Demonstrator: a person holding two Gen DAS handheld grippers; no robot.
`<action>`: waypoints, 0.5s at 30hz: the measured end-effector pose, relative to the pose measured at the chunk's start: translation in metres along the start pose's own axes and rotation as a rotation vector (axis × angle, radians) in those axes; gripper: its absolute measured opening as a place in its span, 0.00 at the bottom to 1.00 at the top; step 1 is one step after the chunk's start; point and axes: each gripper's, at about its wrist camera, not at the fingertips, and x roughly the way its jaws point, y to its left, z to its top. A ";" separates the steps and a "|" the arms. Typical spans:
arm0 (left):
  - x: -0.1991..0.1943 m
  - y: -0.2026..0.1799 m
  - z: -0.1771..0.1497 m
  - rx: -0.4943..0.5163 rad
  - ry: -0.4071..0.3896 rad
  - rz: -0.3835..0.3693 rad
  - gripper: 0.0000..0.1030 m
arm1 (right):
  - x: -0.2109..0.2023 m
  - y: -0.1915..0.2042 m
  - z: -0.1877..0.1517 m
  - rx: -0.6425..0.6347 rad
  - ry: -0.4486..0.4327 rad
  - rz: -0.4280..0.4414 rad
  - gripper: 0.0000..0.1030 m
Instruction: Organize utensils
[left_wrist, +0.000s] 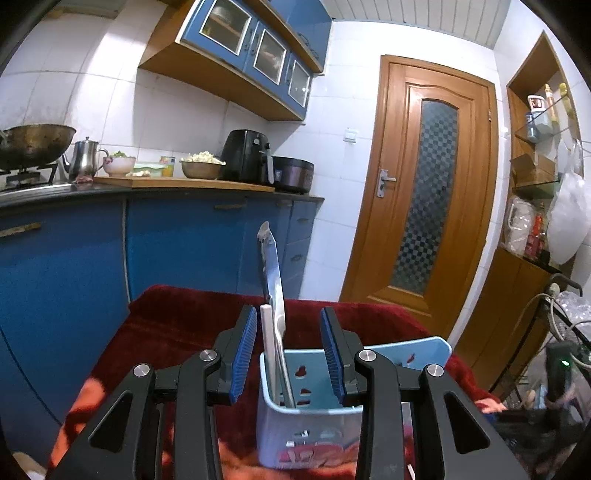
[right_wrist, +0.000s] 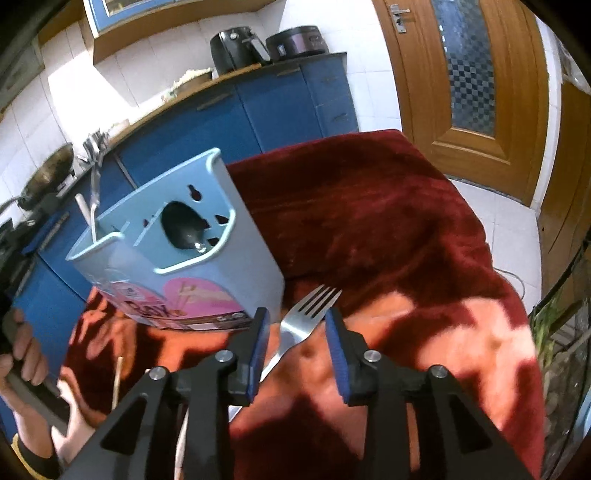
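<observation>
A light blue utensil holder (left_wrist: 295, 428) stands on the red cloth (left_wrist: 177, 325). A steel utensil (left_wrist: 275, 291) and a white handle (left_wrist: 267, 339) stand upright in its left compartment. My left gripper (left_wrist: 289, 325) is open, its blue pads on either side of those handles, above the holder. In the right wrist view the holder (right_wrist: 207, 273) has a dark spoon (right_wrist: 184, 229) in its right compartment. A steel fork (right_wrist: 306, 317) lies on the cloth beside the holder. My right gripper (right_wrist: 297, 328) is open, its pads on either side of the fork, just above it.
A wooden chopstick (right_wrist: 117, 380) lies on the cloth at lower left. A blue kitchen counter (left_wrist: 147, 229) with a wok, kettle, bowls and an air fryer is behind. A wooden door (left_wrist: 424, 184) is to the right, shelves and cables far right.
</observation>
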 end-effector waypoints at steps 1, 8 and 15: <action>-0.003 0.000 -0.001 0.000 0.004 -0.002 0.35 | 0.004 0.000 0.003 -0.009 0.019 -0.007 0.38; -0.016 0.005 -0.004 0.012 0.043 0.016 0.35 | 0.033 -0.009 0.016 -0.028 0.145 -0.038 0.45; -0.025 0.015 -0.013 0.008 0.070 0.044 0.35 | 0.043 -0.031 0.023 0.098 0.169 0.080 0.44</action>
